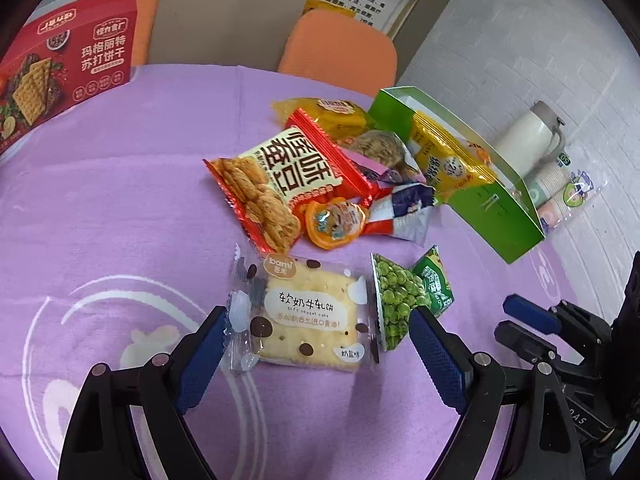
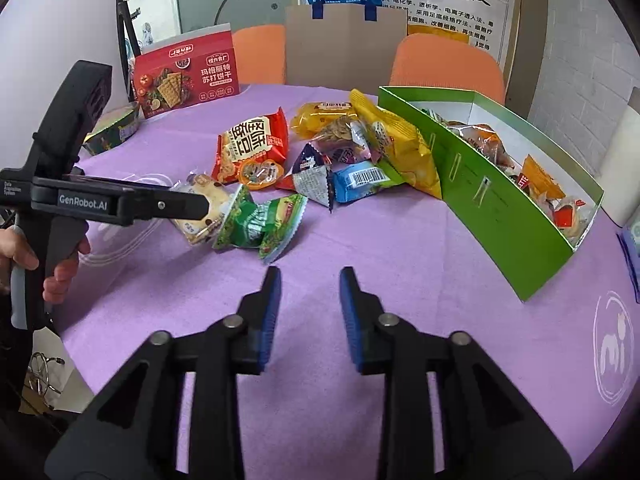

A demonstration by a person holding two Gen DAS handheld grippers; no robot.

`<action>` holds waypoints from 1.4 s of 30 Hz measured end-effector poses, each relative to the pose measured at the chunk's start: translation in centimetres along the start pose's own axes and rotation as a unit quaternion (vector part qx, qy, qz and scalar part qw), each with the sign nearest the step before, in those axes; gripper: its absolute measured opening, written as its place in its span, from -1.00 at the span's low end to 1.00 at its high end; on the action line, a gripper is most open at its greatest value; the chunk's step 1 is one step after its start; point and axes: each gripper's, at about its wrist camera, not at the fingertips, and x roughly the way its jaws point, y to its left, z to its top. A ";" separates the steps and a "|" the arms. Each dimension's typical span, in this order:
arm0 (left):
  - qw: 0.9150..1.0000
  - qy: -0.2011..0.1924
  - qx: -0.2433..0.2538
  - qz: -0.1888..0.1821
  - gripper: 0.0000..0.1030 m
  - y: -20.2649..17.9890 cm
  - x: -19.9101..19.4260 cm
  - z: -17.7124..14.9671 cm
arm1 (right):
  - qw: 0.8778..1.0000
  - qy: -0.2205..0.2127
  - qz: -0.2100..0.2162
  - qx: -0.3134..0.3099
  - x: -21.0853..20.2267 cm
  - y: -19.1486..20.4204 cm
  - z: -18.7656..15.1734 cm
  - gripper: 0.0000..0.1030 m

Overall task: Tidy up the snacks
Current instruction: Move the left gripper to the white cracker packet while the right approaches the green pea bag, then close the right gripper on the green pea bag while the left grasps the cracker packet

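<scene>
A clear packet holding a nougat cracker (image 1: pixel 308 316) lies flat on the purple tablecloth (image 1: pixel 120 208). My left gripper (image 1: pixel 318 314) is open and straddles it, one blue finger at each side. A green pea packet (image 1: pixel 404 300) lies just right of it. Beyond is a pile: a red biscuit bag (image 1: pixel 276 184), an orange jelly cup (image 1: pixel 334 222) and several small packets. The open green box (image 2: pixel 500 208) holds several snacks, and a yellow bag (image 2: pixel 404 148) leans on its near wall. My right gripper (image 2: pixel 310 280) hangs open over bare cloth, in front of the pea packet (image 2: pixel 260 224).
A red cracker box (image 2: pixel 186 76) stands at the table's far left, with a small tin (image 2: pixel 112 128) beside it. Orange chairs (image 2: pixel 444 64) and a brown paper bag (image 2: pixel 344 40) are behind the table. A white flask (image 1: pixel 532 136) and paper cups (image 1: pixel 556 192) sit past the green box.
</scene>
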 end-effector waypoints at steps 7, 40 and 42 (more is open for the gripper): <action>0.999 0.007 0.021 0.027 0.77 -0.9 0.0 -0.6 | 0.999 -0.022 0.020 -0.031 1.1 1.6 1.4 0.33; 0.982 0.014 0.134 0.129 0.96 -5.0 3.4 -1.1 | 0.999 0.007 -0.018 0.025 0.4 -2.9 -1.1 0.01; 0.982 0.009 0.137 0.126 0.96 -4.8 3.4 -1.2 | 1.000 0.009 -0.014 0.008 0.7 -2.4 -1.3 0.17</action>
